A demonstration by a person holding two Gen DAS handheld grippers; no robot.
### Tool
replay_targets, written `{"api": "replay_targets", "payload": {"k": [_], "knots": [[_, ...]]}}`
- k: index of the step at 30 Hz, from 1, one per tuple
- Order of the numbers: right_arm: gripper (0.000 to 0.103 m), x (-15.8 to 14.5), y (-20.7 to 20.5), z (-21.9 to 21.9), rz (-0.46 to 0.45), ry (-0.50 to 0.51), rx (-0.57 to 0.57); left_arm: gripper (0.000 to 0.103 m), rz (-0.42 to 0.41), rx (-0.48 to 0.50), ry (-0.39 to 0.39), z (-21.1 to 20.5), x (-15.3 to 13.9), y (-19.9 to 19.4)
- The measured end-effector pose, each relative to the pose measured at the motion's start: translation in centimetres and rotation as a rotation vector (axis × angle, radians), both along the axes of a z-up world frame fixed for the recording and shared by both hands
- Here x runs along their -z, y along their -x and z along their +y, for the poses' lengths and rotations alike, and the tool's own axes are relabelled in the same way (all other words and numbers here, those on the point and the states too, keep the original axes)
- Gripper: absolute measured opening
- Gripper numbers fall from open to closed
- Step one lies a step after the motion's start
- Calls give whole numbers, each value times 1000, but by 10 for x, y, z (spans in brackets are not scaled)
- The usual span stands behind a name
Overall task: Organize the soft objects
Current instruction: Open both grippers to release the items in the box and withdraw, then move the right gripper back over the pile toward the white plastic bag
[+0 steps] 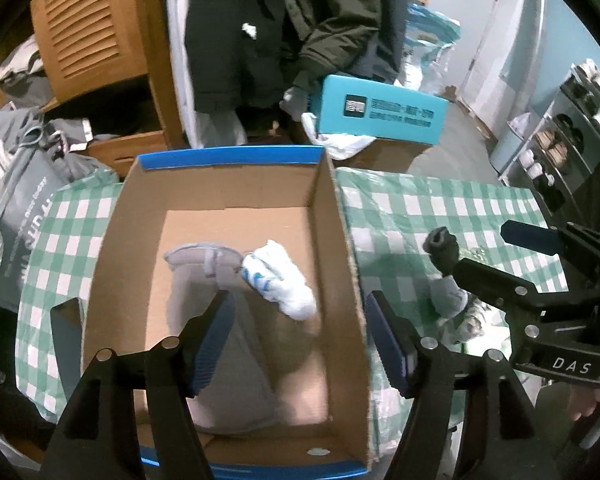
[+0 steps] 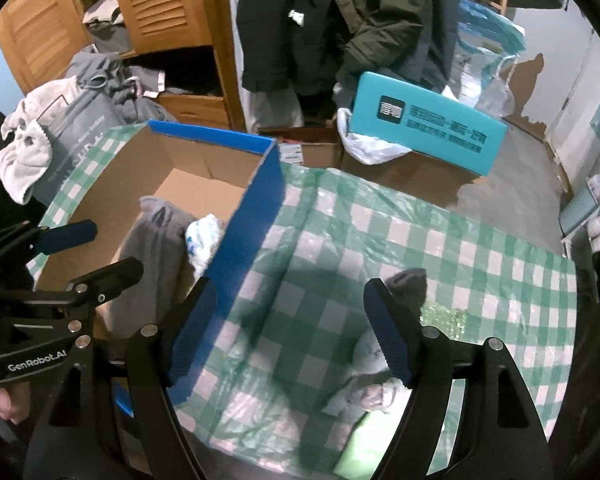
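brown cardboard box (image 1: 340, 240) with blue rim sits on the green checked cloth (image 2: 420, 232). inside it: a grey garment (image 1: 204, 264) and, touching it on the right, a white rolled sock (image 1: 280, 284). left tongs (image 1: 300, 340) hang over the box, jaws apart, nothing between them. right tongs (image 2: 288, 332) hover over the cloth right of the box, jaws wide, empty. a dark sock (image 2: 410, 286) and pale socks (image 2: 370, 364) lie loose by the right tongs. judgement: between drops; next move calls for the right tongs to close on one loose sock and carry it left into the box. writing: "das" and "genrobot.ai" on the tongs; the print on the teal box (image 2: 428, 124) is unreadable.
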State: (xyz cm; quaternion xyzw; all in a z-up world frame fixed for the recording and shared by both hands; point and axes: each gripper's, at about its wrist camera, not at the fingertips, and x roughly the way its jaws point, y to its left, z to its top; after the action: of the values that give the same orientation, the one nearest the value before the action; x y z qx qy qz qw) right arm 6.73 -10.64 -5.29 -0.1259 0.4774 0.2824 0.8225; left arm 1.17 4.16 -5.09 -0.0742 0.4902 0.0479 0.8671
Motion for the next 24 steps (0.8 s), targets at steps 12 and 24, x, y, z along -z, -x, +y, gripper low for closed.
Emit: {"api": "replay_targets", "payload": {"k": [12, 24], "knots": [[79, 13, -1, -54, 9, 8, 69, 75, 19, 97, -41, -50, 2, -14], [79, 29, -15, -107, 48, 15, 173, 75, 58, 168, -17, -94, 18, -26]]}}
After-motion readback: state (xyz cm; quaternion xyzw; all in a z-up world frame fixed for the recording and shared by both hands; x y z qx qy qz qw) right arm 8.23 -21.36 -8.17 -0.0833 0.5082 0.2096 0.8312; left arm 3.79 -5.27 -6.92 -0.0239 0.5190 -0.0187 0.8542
